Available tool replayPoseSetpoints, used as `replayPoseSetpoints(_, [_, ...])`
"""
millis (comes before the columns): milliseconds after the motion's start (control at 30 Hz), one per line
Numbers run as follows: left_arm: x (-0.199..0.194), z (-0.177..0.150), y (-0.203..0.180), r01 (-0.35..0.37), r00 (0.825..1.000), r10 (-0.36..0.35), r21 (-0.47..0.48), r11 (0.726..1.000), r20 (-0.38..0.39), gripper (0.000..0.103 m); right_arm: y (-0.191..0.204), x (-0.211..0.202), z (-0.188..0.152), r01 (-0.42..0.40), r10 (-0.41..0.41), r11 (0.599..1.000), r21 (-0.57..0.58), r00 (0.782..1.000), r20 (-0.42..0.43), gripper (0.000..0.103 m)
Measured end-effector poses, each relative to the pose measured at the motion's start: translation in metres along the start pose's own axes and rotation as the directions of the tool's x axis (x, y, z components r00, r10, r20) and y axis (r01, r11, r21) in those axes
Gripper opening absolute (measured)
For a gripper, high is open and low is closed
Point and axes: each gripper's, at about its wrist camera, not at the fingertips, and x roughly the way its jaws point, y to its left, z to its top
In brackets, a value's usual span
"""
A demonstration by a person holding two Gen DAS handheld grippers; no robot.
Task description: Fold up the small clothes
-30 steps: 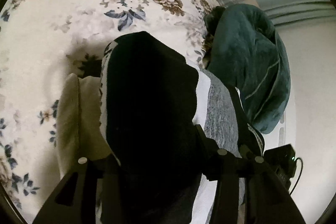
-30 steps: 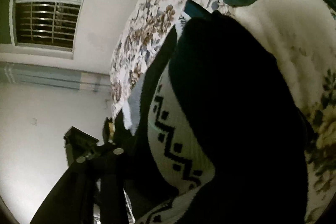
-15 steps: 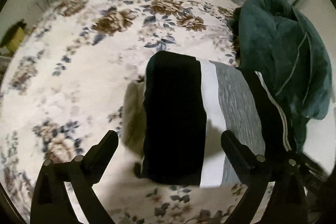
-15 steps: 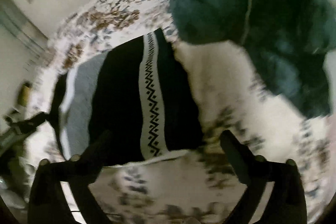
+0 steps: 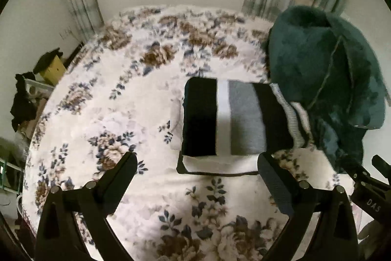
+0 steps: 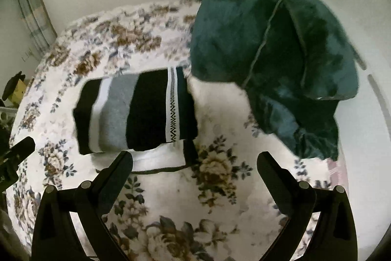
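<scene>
Two claws on show, left gripper [image 5: 196,160] and right gripper [image 6: 195,158], each spread wide, gripping nothing, poised just short of the near edge of the pile and clear of the cloth

One striped garment [image 5: 234,119], folded into a tidy rectangle, lying flat on the floral bedspread [image 5: 122,114] about mid-bed, just beside one teal plush heap [image 5: 325,80] on its right and touching or nearly touching it on that side; hard to tell which

Folded with edges squared and bands running straight, probably to sit as a finished piece; from the right wrist [image 6: 136,111], a white zigzag strip near the right-hand edge

Resting on top of one white cloth with dark trim [image 5: 220,164], near border poking out below the striped piece, likely stacked that way to start a pile of done items; a pale corner [image 5: 176,114] sticking out at the left, same cloth or a second one, cannot say

Teal heap [image 6: 268,53] bunched and unfolded, seemingly parked aside, either waiting its turn or simply bedding

Count, then: two empty claws, one folded striped garment, one white piece beneath for certain, one teal heap

By the look of it, fold on the striped piece finished, hands free for the next item
</scene>
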Motion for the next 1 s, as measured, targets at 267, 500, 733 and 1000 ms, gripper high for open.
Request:
replayPoseSetpoints(267, [-0.131, -0.033, -0.019, -0.031, 0.989, 0.023, 0.049, 0.998, 0.145, 0.101, -0.019, -0.160, -0.035, -0.031, 0.033, 0.999, -0.013, 0.988, 0.152, 0.103])
replayPoseSetpoints(500, [-0.223, -0.067, -0.022, -0.041, 0.972, 0.029, 0.045, 0.998, 0.231, 0.101, -0.040, -0.271, -0.078, -0.041, 0.042, 0.999, -0.011, 0.967, 0.251, 0.103])
replayPoseSetpoints(733, [-0.283, -0.099, -0.023, -0.036, 0.959, 0.020, 0.051, 0.998, 0.282, 0.101, -0.056, -0.356, -0.116, -0.051, 0.055, 0.998, -0.019, 0.943, 0.330, 0.103])
replayPoseSetpoints(1000, [-0.319, -0.124, -0.024, -0.038, 0.946, 0.021, 0.048, 0.998, 0.323, 0.101, -0.066, -0.412, -0.146, -0.071, 0.076, 0.997, -0.026, 0.921, 0.382, 0.103])
